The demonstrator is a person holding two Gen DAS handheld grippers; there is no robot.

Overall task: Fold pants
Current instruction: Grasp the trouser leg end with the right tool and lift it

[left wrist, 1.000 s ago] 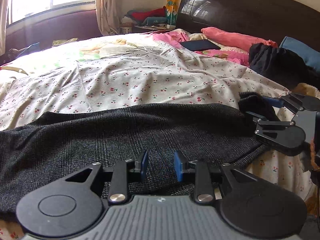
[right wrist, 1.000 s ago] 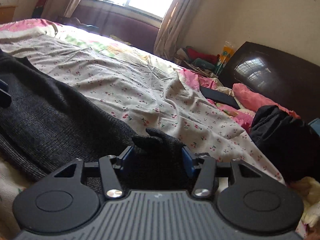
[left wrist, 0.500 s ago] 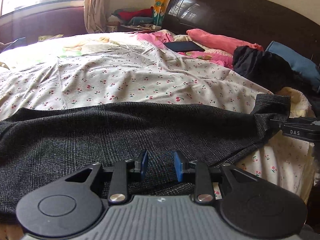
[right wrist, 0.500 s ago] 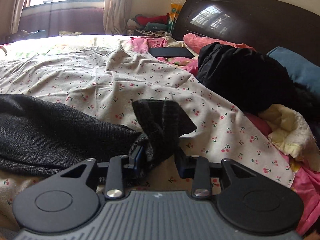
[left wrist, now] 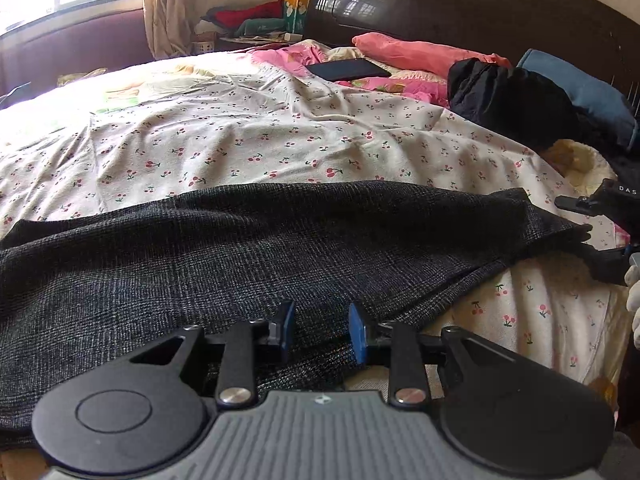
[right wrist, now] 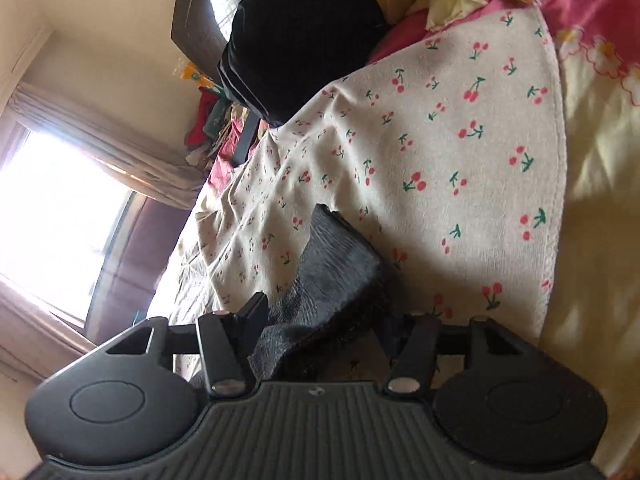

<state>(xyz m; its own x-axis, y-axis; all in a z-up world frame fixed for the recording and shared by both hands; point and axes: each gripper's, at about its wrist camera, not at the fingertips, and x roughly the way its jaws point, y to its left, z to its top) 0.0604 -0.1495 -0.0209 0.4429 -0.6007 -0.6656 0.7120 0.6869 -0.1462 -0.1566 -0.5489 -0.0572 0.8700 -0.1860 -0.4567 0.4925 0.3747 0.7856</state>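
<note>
Right gripper [right wrist: 324, 320] jaws, just opening, straddle the pants [right wrist: 336, 264] end unclamped; left gripper [left wrist: 320, 330] pinches cloth. Withdraw right without snagging.

the left gripper [left wrist: 321, 330] is matte black with a ribbed grey housing, 2 round discs, 2 silver screws and blue pads; the right gripper [right wrist: 320, 320] bears white "das" lettering.

Pants [left wrist: 248, 256] spread across near edge of bed sheet [left wrist: 256, 140], left gripper [left wrist: 320, 332] over near hem, right gripper [left wrist: 600, 232] at right end, tablet [left wrist: 346, 69] and pillow [left wrist: 416, 50] behind, before headboard [left wrist: 460, 4].
</note>
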